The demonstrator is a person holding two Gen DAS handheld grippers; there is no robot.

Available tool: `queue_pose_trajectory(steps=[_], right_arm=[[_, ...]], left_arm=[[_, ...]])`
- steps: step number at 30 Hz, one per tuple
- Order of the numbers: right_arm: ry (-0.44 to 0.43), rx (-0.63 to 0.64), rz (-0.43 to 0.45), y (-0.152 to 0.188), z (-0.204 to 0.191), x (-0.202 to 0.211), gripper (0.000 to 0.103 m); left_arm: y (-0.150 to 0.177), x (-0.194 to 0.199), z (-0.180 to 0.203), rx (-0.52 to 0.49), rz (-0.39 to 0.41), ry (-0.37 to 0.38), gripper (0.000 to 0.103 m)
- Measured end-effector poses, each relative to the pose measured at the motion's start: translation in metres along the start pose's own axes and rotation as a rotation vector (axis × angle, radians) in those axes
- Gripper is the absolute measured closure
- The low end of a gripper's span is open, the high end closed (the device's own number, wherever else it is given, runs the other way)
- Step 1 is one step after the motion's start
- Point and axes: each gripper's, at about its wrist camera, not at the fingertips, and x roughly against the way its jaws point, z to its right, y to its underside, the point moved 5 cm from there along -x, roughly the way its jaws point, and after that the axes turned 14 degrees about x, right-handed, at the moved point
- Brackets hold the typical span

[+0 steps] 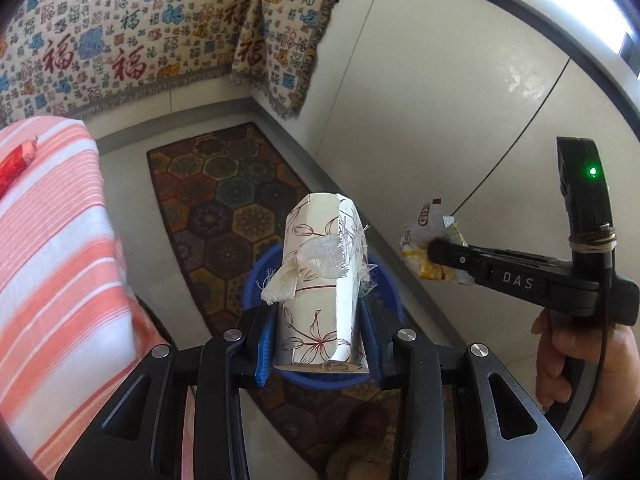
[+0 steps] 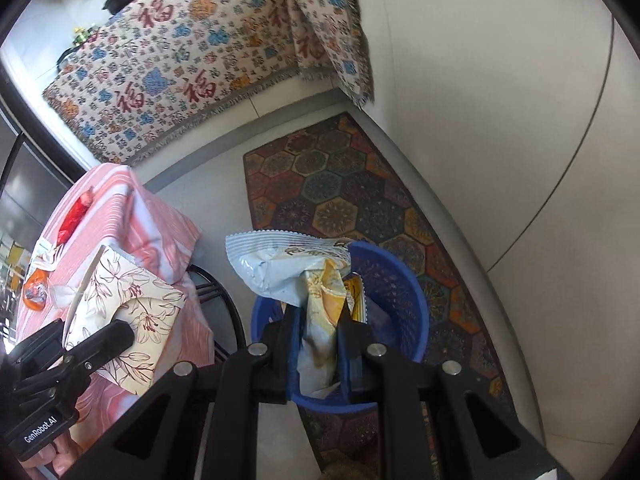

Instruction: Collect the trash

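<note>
the blue plastic mesh bin [image 2: 396, 280] is half hidden behind the crumpled white-and-yellow snack wrapper [image 2: 316, 292], the red wrapper on the pink striped cloth [image 1: 18, 160] gets cut off by the left edge, and whatever's printed on either wrapper is too blurry to read.

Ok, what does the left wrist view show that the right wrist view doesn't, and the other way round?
Only the left wrist view: the hand gripping the right gripper's handle, and tape on the floral box.

Only the right wrist view: more litter on the striped cloth, and the blue basket's mesh wall.

Both: the floral box in the left gripper, the snack wrapper in the right gripper, the red wrapper, basket and rug.
</note>
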Motion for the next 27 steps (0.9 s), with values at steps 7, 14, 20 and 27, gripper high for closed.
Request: queue_pose_trajectory(steps=[7, 14, 20, 27], right_arm=[[-0.001, -0.053, -0.026, 0.005, 0.027, -0.020, 0.087], [-0.021, -0.062, -0.033, 0.003, 0.036, -0.029, 0.084], [-0.029, -0.078, -0.013, 0.001, 0.041, -0.029, 0.060], [0.021, -0.049, 0.067, -0.008, 0.035, -0.008, 0.060]], left_arm=[[-0.001, -0.041, 0.006, 0.007, -0.048, -0.001, 0.066], [0.004, -0.066, 0.016, -0.026, -0.074, -0.004, 0.061], [0.002, -0.077, 0.018, -0.033, -0.067, -0.010, 0.027], [0.002, -0.036, 0.007, 0.017, -0.035, -0.004, 0.027]])
